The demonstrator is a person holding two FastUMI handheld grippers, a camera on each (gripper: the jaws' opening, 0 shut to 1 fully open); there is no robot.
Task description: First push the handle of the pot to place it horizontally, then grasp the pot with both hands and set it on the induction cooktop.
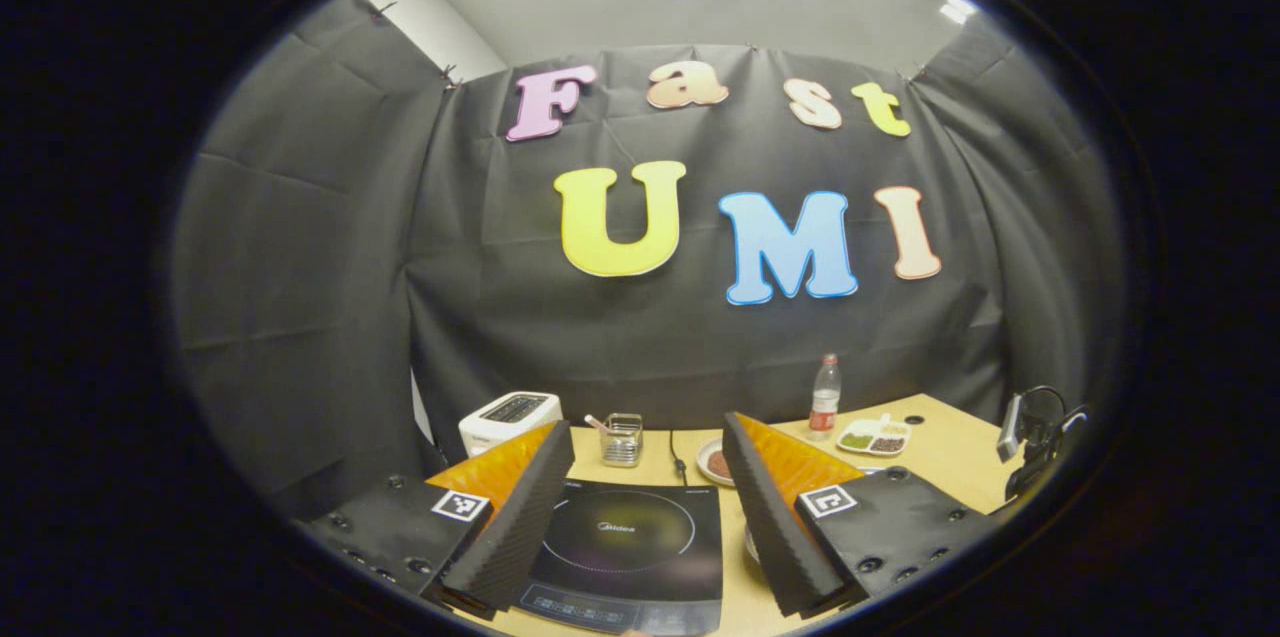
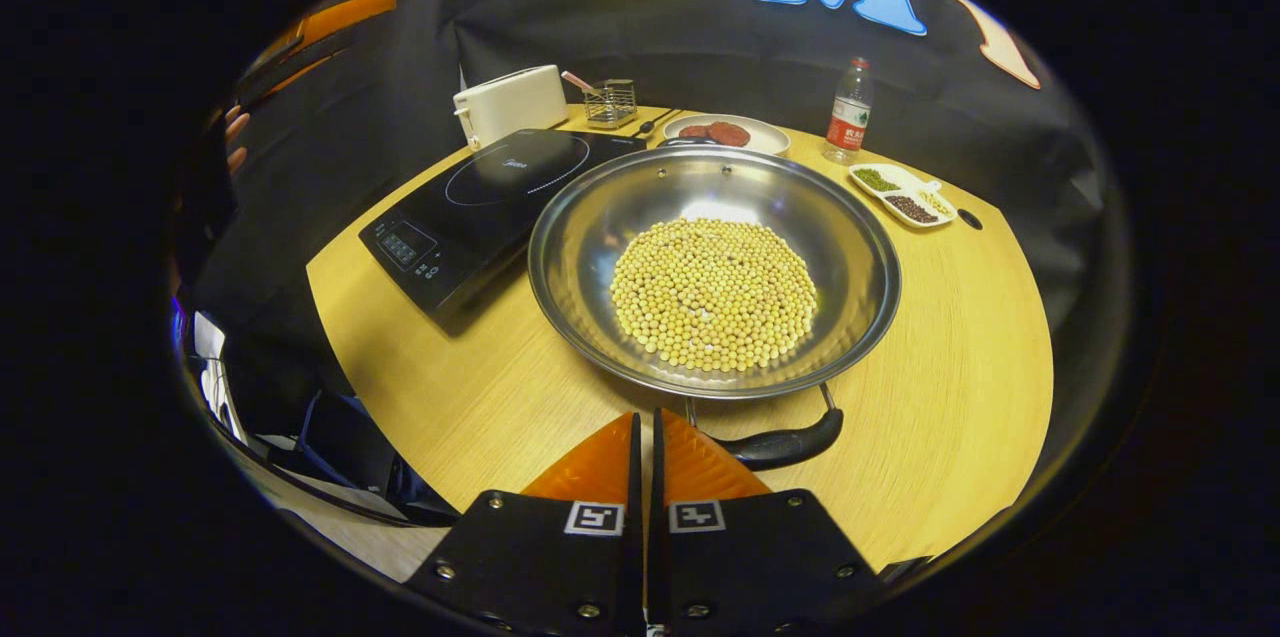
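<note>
A wide steel pot (image 2: pixel 600 227) holding a layer of soybeans (image 2: pixel 715 292) sits on the round wooden table, just right of the black induction cooktop (image 2: pixel 480 197). Its black near handle (image 2: pixel 790 442) points at me, slanting up to the right. My right gripper (image 2: pixel 645 415) is shut with nothing in it, its tips just short of the pot's rim, and the handle's left end is hidden behind the right finger. My left gripper (image 1: pixel 648 425) hangs open above the cooktop (image 1: pixel 630 537), holding nothing. In the right gripper view it is seen at the far left (image 2: pixel 300 37), held by a hand (image 2: pixel 235 132).
Along the table's back stand a white toaster (image 2: pixel 510 102), a wire basket (image 2: pixel 612 102), a plate of meat (image 2: pixel 725 132), a plastic bottle (image 2: pixel 848 117) and a divided dish of grains (image 2: pixel 900 192). Bare wood (image 2: pixel 960 337) lies right of the pot. Cables hang below the table's left edge.
</note>
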